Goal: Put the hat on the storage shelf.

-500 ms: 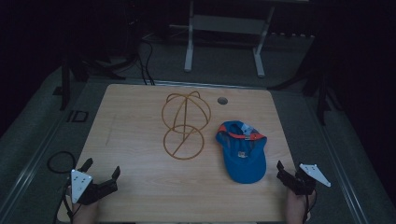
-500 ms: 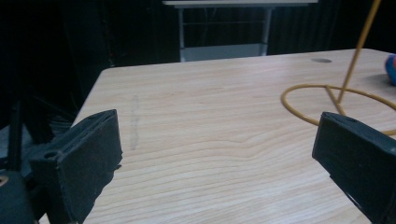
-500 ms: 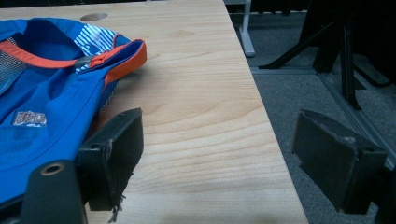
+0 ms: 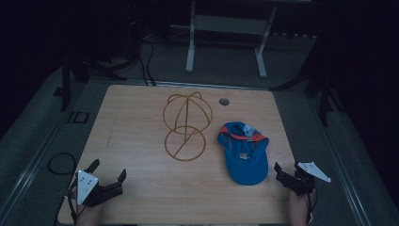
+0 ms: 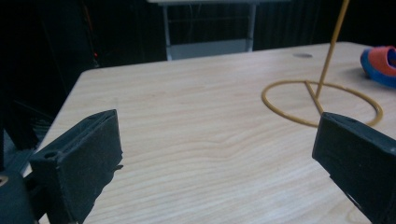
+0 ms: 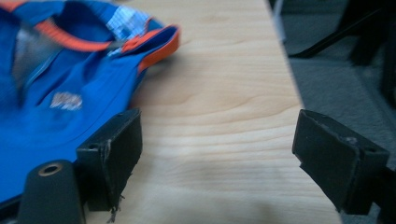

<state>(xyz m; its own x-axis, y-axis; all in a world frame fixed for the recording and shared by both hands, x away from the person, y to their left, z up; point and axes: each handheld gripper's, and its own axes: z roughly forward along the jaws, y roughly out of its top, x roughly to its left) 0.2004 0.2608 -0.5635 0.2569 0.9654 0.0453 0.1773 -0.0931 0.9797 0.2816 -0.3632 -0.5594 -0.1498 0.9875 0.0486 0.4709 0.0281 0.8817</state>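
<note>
Nothing seems started: the blue cap [image 4: 243, 153] lies beside the wire stand [image 4: 186, 126], while both grippers wait empty, fingers wide.

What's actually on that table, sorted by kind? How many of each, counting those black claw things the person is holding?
Caps: 1, a blue and orange cap
Wire stands: 1, a yellow wire stand
Hand-held grippers: 2, the left hand-held gripper and the right hand-held gripper, both open and holding nothing
Total: 4

Dim, murky lighting throughout; close foreground is softly blurred.
</note>
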